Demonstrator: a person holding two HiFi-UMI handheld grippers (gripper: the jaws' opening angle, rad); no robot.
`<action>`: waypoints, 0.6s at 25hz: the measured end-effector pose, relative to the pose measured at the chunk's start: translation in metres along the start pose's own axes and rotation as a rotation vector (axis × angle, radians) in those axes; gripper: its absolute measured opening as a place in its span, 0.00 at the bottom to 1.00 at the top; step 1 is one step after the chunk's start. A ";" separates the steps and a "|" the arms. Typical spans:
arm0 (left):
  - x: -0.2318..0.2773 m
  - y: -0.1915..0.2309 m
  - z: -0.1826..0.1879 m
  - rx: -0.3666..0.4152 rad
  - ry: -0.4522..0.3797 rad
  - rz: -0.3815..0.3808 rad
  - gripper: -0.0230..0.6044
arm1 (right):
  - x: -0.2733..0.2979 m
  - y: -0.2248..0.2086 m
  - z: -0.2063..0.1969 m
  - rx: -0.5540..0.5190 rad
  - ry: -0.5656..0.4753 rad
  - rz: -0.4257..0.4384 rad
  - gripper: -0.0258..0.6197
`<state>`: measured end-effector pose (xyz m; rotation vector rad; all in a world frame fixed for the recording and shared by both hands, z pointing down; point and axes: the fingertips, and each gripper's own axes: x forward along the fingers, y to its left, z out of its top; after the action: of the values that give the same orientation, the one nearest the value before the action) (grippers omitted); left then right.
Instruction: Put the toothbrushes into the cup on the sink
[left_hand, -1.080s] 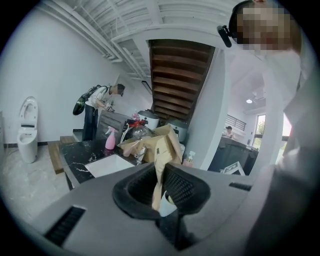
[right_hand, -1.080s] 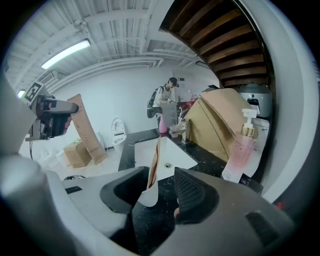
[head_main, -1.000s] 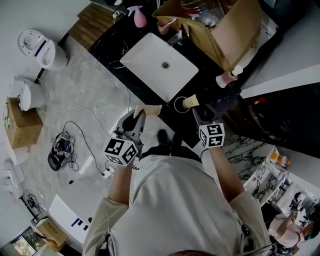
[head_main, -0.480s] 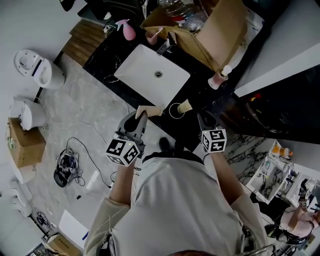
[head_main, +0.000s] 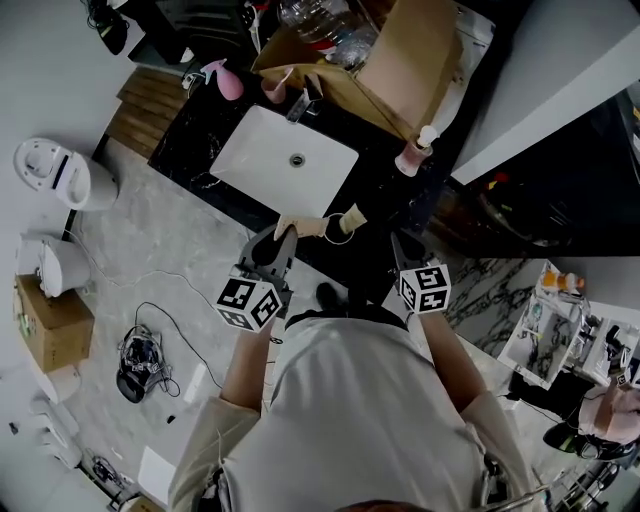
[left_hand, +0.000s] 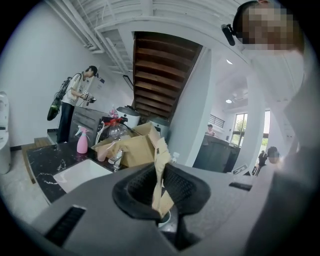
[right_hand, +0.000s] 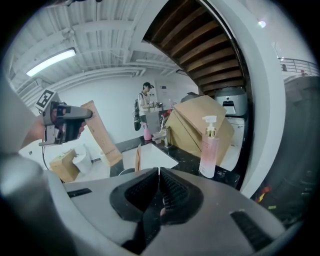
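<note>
A cup stands on the black counter just in front of the white basin, with one tan-wrapped toothbrush upright in it. My left gripper is shut on a second tan-wrapped toothbrush, held just left of the cup; in the left gripper view the wrapper sticks up between the pads of this gripper. My right gripper sits right of the cup. Its jaws have just been closing and are shut with nothing between them. From there I see the cup and its toothbrush.
A pink pump bottle stands at the counter's right, with an open cardboard box behind it. A faucet, a pink tumbler and a pink spray bottle line the back. A person stands far off; a toilet is on the floor.
The left gripper has carried its wrapped toothbrush closer to the cup. The right gripper has drawn back from the cup, leaving a toothbrush standing in it.
</note>
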<state>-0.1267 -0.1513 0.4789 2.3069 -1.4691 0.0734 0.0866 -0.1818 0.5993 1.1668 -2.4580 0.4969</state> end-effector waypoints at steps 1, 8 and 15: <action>0.004 -0.001 -0.001 0.001 0.004 -0.008 0.11 | -0.002 0.000 0.000 0.000 -0.002 0.000 0.09; 0.028 -0.001 -0.027 0.004 0.067 -0.031 0.11 | -0.014 -0.002 -0.001 0.014 -0.021 -0.018 0.09; 0.046 0.001 -0.046 0.009 0.103 -0.038 0.11 | -0.023 -0.003 -0.004 0.031 -0.030 -0.036 0.09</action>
<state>-0.0995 -0.1746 0.5335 2.3011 -1.3759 0.1858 0.1032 -0.1660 0.5925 1.2371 -2.4577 0.5119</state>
